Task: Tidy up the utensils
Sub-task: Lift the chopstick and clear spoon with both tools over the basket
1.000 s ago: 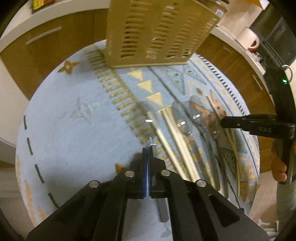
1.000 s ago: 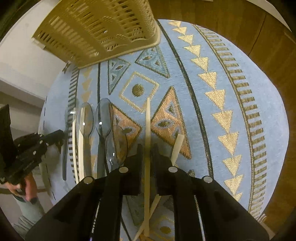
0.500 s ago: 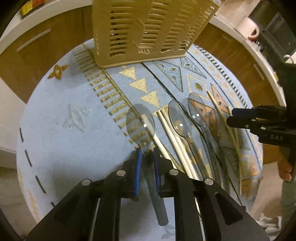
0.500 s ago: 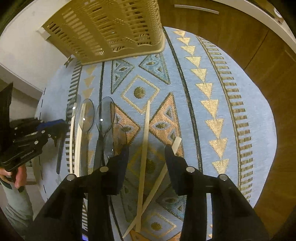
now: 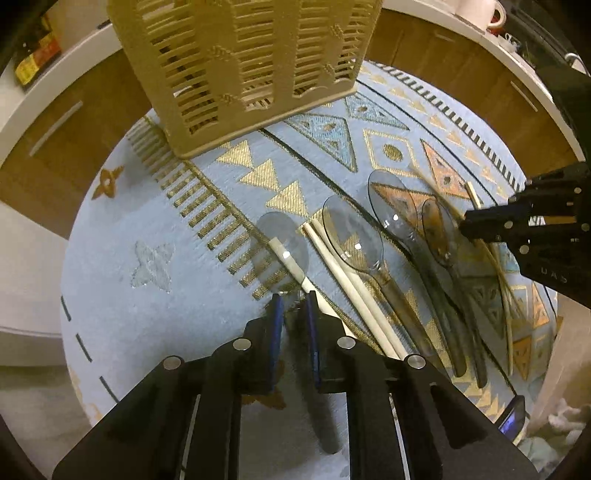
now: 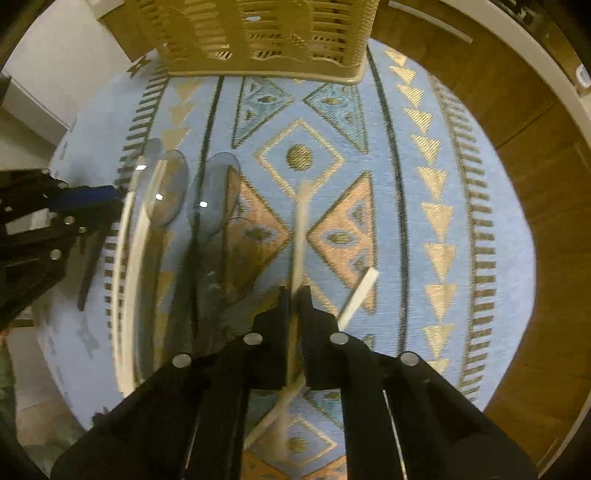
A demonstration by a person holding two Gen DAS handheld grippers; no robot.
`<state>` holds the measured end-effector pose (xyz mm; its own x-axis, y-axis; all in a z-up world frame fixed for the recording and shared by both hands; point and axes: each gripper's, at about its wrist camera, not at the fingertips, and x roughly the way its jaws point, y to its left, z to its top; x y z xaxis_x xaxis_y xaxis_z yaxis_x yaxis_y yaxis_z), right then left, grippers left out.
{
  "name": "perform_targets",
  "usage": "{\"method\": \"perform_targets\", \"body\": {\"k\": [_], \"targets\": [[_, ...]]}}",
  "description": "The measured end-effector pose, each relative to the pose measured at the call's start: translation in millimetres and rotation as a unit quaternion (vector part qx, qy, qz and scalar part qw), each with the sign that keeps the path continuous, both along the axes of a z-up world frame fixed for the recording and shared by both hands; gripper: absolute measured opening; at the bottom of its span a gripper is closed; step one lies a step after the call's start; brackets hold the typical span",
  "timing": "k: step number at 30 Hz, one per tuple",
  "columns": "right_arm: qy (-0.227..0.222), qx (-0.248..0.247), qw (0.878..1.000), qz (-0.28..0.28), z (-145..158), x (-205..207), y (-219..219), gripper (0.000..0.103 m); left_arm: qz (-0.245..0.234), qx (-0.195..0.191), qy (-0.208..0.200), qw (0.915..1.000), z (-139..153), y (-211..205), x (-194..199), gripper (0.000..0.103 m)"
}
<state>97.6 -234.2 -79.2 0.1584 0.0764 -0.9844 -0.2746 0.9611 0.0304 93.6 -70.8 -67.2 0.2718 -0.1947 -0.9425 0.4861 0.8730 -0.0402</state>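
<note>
A row of clear plastic spoons and pale chopsticks lies on the blue patterned cloth. My left gripper (image 5: 293,299) straddles the neck of the leftmost clear spoon (image 5: 282,240), its blue pads close on either side of the handle. A chopstick (image 5: 291,262) lies across that spoon's bowl. Two more spoons (image 5: 352,236) (image 5: 397,201) lie to its right. My right gripper (image 6: 294,291) is shut on a pale chopstick (image 6: 301,221) that points toward the beige slotted basket (image 6: 266,33). A second chopstick (image 6: 358,295) crosses beside it.
The beige basket (image 5: 243,62) stands at the far edge of the round table. Wooden cabinets and a white counter (image 5: 480,40) curve behind. The right gripper body (image 5: 535,229) shows at the right of the left wrist view.
My right gripper opened half a second ago and has now shut on the chopstick. My left gripper opened, slid forward to the spoon's neck and has narrowed around it.
</note>
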Motion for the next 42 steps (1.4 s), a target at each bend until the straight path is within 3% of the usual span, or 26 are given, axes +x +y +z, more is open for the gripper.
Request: {"method": "perform_targets", "body": {"k": [2, 5, 9, 13, 18, 20, 22, 24, 30, 32, 33, 34, 37, 42], "targets": [[-0.007, 0.007, 1.000, 0.000, 1.9, -0.3, 1.3, 0.004, 0.011, -0.013, -0.007, 0.9998, 0.4, 3.2, 0.0, 0.009], [-0.017, 0.034, 0.999, -0.010, 9.7, -1.7, -7.1, 0.004, 0.023, -0.041, -0.031, 0.9984, 6.4, 11.3, -4.1, 0.000], [-0.052, 0.068, 0.996, -0.013, 30.4, -3.1, -13.5, 0.004, 0.040, -0.075, -0.045, 0.9953, 15.7, 23.2, -5.5, 0.000], [-0.065, 0.087, 0.994, -0.013, 41.4, -5.3, -21.1, 0.004, 0.037, -0.117, -0.011, 0.9924, 10.9, 36.1, -4.2, 0.000], [-0.067, 0.096, 0.993, -0.009, 41.5, -12.7, -25.5, 0.004, 0.043, -0.100, -0.011, 0.9940, 7.9, 42.6, -5.1, 0.000], [-0.064, 0.099, 0.993, -0.010, 37.9, -12.8, -22.4, 0.004, 0.051, -0.099, -0.002, 0.9938, 4.7, 46.6, -1.3, 0.006], [-0.061, 0.103, 0.993, -0.009, 35.1, -12.0, -20.4, 0.004, 0.052, -0.106, 0.010, 0.9930, 2.7, 49.3, -0.2, 0.021], [-0.061, 0.104, 0.993, -0.009, 31.2, -11.4, -15.6, 0.004, 0.043, -0.123, 0.026, 0.9911, 2.8, 47.5, -0.6, 0.025], [-0.058, 0.108, 0.992, -0.007, 28.7, -12.0, -18.7, 0.004, 0.030, -0.051, 0.023, 0.9980, -4.0, 20.5, 0.9, 0.025], [-0.057, 0.108, 0.993, -0.006, 29.0, -12.3, -19.0, 0.004, 0.017, -0.012, 0.017, 0.9996, -4.8, 8.6, 0.9, 0.020], [-0.057, 0.108, 0.992, -0.005, 29.4, -12.3, -18.9, 0.004, 0.012, 0.005, 0.009, 0.9999, -5.4, 4.3, 0.0, 0.011], [-0.058, 0.109, 0.992, -0.005, 30.4, -11.9, -19.1, 0.004, 0.004, 0.028, -0.003, 0.9996, -6.2, -2.4, -1.5, 0.011], [-0.064, 0.115, 0.991, -0.007, 35.0, -10.3, -21.4, 0.004, -0.001, 0.037, -0.015, 0.9992, -6.8, -9.6, -3.7, 0.010], [-0.087, 0.134, 0.987, -0.012, 49.9, -12.3, -29.2, 0.004, 0.017, -0.016, -0.068, 0.9974, 8.7, -1.4, -12.5, 0.010]]}}
